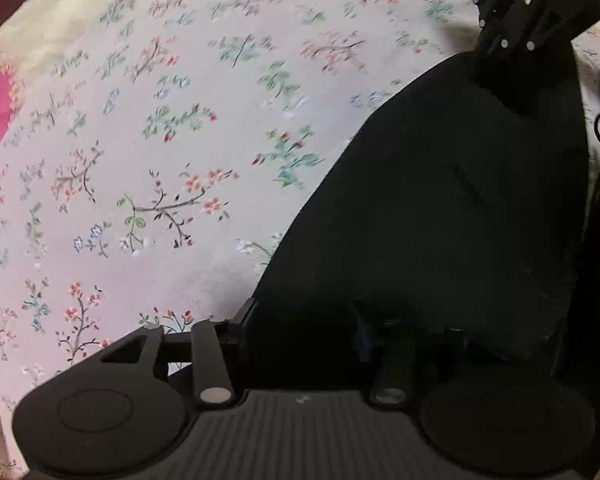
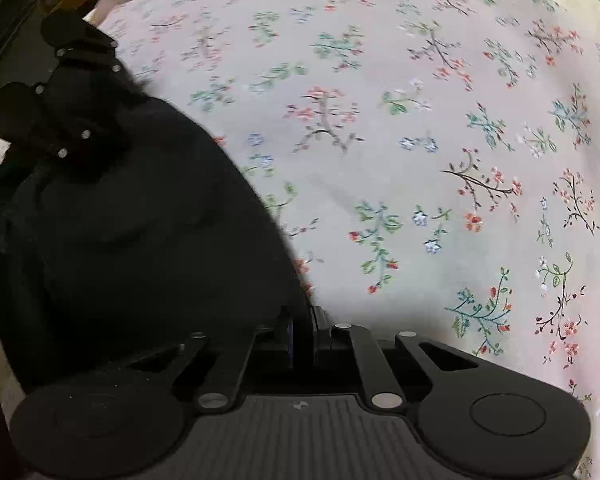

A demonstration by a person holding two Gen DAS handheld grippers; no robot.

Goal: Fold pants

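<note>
Loads of open floral bedsheet [image 1: 148, 152] on the outer sides; the black pants [image 1: 460, 208] fill the middle between both claws.

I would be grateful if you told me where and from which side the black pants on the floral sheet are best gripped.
Probably at the edge of the black pants where the dark cloth meets the floral sheet, coming from above. They lie flat, so only an edge gives the fingers something to pinch. Both grippers already point down at that border: the left gripper and the right gripper, which is shut there.
</note>
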